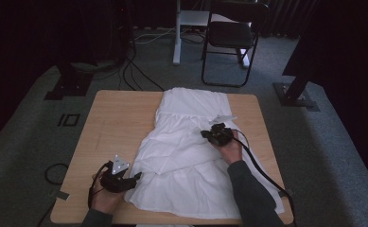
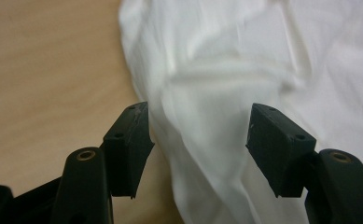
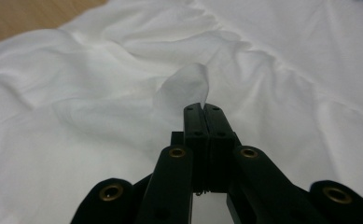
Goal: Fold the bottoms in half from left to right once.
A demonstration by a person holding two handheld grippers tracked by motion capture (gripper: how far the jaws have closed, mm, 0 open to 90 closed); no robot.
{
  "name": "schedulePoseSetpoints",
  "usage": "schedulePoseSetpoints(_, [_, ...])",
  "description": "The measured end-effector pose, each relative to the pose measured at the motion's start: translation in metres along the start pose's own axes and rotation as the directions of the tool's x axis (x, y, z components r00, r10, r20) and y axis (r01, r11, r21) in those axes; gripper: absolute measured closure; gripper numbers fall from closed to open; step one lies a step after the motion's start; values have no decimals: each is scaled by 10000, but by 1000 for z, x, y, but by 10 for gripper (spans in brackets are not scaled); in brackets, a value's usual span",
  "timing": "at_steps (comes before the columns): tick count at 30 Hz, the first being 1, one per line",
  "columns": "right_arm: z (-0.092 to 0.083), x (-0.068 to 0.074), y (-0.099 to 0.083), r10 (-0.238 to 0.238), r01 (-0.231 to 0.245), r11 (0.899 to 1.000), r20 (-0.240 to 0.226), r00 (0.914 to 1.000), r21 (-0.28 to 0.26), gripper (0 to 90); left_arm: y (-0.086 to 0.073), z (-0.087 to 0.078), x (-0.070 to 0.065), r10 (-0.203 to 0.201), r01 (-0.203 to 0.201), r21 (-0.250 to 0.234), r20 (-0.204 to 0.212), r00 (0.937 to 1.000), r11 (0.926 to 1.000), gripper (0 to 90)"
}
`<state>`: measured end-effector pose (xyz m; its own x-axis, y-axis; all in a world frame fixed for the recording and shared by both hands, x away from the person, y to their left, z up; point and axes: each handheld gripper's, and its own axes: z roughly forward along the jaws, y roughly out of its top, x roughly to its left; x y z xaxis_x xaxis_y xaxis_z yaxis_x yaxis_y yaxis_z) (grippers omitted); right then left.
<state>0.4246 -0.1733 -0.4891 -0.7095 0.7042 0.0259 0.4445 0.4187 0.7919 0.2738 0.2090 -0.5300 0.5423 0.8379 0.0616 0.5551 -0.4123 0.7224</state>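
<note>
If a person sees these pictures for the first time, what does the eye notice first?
First comes the white garment, spread over the middle and right of the wooden table, bright in a dark room. Next, the right gripper at the garment's right part, its jaws shut on a small pinched fold of the cloth. The left gripper stands open at the garment's near left edge, with cloth between its jaws.

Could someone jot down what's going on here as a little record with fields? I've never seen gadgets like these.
Surface: light wooden table
Item: white fabric garment, spread flat, wrinkled
Left gripper: fingers open, straddling the garment's edge near the table's front, not pressing it
Right gripper: fingers shut, pinching a small raised fold of the garment
Held by: a person's hands, one per gripper
Background: black folding chair on grey carpet
</note>
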Motion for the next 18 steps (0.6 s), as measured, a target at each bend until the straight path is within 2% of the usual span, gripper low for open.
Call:
schedulePoseSetpoints(2, [-24,0,-7,-164,168,9994,123,9998,-293,892,-6,1,0,-47,48,222,-36,10000,9997,392])
schedulePoseSetpoints(4, [-48,0,-17,-106,119,9984,239,9997,-555,892,-9,1,0,-119,123,280,-144,9998,9995,392])
schedulePoseSetpoints(7, [-77,0,-33,-87,123,9971,487,9988,-757,893,-13,1,-1,-149,153,373,-101,9998,9992,394])
schedulePoseSetpoints(10, [-101,0,-51,50,20,9953,719,9974,-964,892,-18,2,-5,16,-16,504,1,10000,9987,426])
schedulePoseSetpoints(12, [-116,0,-63,214,-106,9931,921,9955,-1167,893,-19,-2,-7,172,-162,419,-222,9996,9990,483])
schedulePoseSetpoints(13, [-124,0,-69,368,-237,9915,1007,9942,-1276,892,-19,-4,-8,183,-176,309,-244,9995,9994,554])
schedulePoseSetpoints(15, [-139,-2,-82,668,-481,9868,1181,9907,-1546,893,-20,-10,-7,164,-165,-32,-61,9998,9999,683])
schedulePoseSetpoints(17, [-154,-3,-95,982,-744,9819,1325,9863,-1739,893,-22,-18,-7,194,-176,-500,352,9992,9986,790])
schedulePoseSetpoints(18, [-160,-3,-101,1108,-852,9796,1355,9846,-1821,893,-22,-22,-7,249,-210,-700,551,9982,9973,810])
